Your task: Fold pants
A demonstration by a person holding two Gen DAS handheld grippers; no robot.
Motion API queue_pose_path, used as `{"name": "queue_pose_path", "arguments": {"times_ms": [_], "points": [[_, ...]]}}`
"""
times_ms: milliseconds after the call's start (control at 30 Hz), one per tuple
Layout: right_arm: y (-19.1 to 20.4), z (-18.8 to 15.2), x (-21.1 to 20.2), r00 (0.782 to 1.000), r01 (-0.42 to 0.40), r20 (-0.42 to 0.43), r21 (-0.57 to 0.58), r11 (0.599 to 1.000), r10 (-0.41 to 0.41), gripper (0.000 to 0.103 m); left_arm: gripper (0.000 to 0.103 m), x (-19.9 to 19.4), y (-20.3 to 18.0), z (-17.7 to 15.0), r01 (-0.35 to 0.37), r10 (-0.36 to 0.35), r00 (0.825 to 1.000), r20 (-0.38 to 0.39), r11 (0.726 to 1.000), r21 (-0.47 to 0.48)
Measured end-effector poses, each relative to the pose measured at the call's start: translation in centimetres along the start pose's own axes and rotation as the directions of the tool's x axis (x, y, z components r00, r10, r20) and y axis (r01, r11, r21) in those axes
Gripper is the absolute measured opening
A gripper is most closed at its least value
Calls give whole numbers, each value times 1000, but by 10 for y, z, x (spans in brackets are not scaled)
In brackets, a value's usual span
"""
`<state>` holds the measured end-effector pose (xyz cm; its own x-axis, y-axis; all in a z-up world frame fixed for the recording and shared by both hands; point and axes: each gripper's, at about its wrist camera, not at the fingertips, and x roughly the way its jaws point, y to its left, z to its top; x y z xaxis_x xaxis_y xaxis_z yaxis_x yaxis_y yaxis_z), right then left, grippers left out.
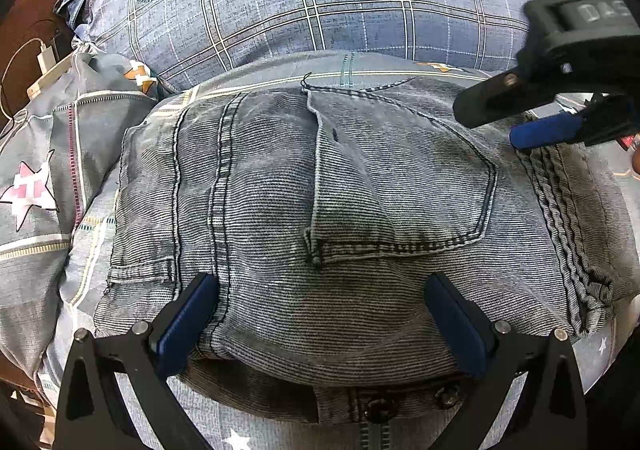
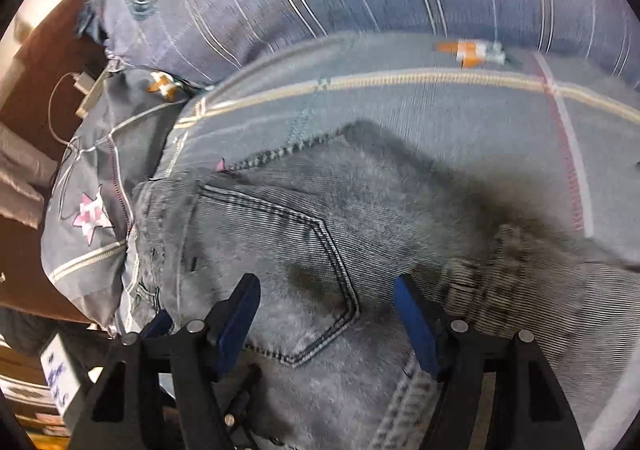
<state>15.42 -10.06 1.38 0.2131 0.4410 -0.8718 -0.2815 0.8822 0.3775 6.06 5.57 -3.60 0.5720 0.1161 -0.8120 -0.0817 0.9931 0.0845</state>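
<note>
The folded jeans (image 1: 340,209) sit dead at 12 o'clock of the left gripper (image 1: 320,322), fingers spread wide, holding nothing, nearer than the also-spread, empty right gripper (image 2: 326,322).

Plaid pillow (image 1: 320,1) w/ round crest at back; star-print sheet (image 1: 36,185) under; white charger + cable (image 1: 46,59) far left.

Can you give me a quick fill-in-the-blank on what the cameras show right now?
1. The jeans lie folded on a ____.
2. The stitched patch facing up on the jeans is a back ____.
3. The left gripper has its jaws ____ around the near fold.
4. Behind the jeans lies a blue checked ____ with a round crest.

Missing words: bed; pocket; open; pillow
</note>
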Motion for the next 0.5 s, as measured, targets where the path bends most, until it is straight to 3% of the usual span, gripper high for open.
{"name": "queue_pose_path", "arguments": {"times_ms": [100,133,267,400,500], "points": [[-8,-7,4,1000,-29,-12,22,999,29,73,103,1,0,1,0,0,1000,-2,1000,0],[-16,-11,23,997,8,-75,32,999,-5,73,103,0,0,0,-1,1,1000,3,1000,1],[-14,-10,-2,999,-48,-16,61,997,49,73,103,0,0,0,1,-1,1000,4,1000,-2],[-11,-22,-37,998,-45,50,26,999,44,73,103,0,0,0,-4,4,1000,9,1000,-5],[-34,-31,-7,999,-21,-45,74,997,25,75,103,0,-1,-1,-4,4,1000,15,1000,-2]]}}
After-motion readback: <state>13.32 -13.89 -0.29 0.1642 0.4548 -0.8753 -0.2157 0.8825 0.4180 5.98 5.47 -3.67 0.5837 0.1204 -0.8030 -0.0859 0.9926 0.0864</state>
